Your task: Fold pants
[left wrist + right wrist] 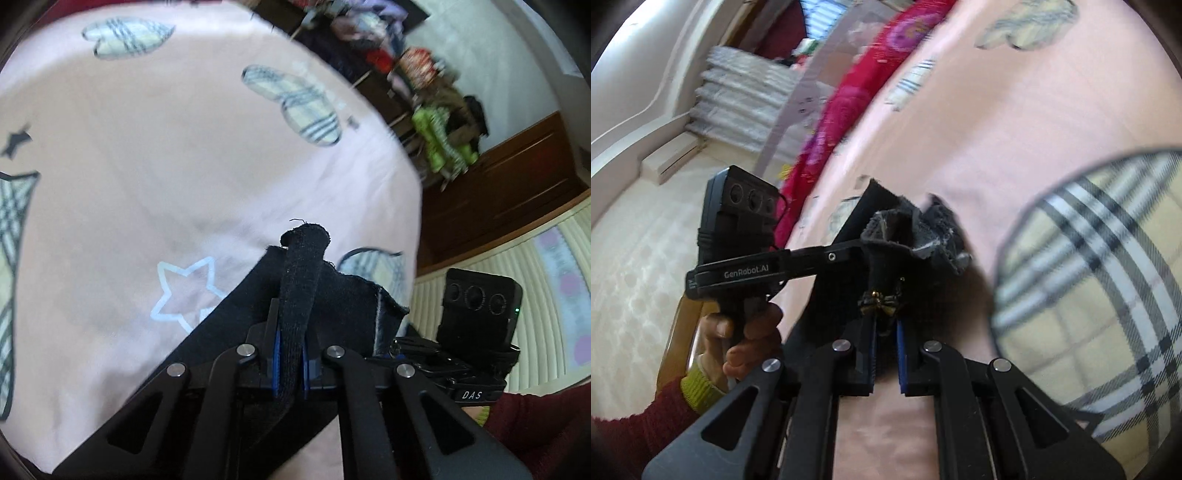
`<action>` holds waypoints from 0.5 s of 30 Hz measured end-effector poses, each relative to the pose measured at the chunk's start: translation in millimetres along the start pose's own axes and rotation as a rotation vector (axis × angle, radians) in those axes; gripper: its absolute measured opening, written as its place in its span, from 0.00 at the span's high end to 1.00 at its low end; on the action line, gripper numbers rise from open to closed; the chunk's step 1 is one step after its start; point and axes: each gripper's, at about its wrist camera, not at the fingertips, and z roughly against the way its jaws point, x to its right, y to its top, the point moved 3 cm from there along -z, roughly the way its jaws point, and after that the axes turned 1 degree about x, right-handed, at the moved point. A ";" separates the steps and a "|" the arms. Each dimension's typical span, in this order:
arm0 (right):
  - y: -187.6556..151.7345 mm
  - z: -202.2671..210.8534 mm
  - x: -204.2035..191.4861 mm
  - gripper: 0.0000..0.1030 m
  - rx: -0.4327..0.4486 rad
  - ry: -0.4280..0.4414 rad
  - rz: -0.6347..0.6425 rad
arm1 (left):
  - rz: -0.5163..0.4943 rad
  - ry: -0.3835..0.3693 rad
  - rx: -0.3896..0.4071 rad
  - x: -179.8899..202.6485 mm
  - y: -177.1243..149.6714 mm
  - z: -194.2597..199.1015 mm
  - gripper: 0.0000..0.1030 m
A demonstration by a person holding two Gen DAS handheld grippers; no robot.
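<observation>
The left claw (290, 373) pinches a thin strip of the black pants (221, 325). The right claw (886, 354) pinches another bit beside it. The pants hang over the pink bed (147, 155). Both grips look small, so a tug could let the cloth slip and bunch up.

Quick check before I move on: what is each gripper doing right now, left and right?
Left gripper: shut on the black pants, a bunched fold pinched between its pads.
Right gripper: shut on the black pants, near a small bow trim.
</observation>
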 end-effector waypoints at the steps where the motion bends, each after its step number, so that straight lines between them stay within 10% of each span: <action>1: 0.8 1.0 -8.6 0.91 0.002 0.023 0.019 | -0.004 -0.005 0.022 4.7 -2.0 11.7 0.94; 15: -29.6 -48.9 -123.4 0.91 -0.190 0.306 0.269 | 0.095 -0.010 0.257 -13.9 -85.0 140.2 0.97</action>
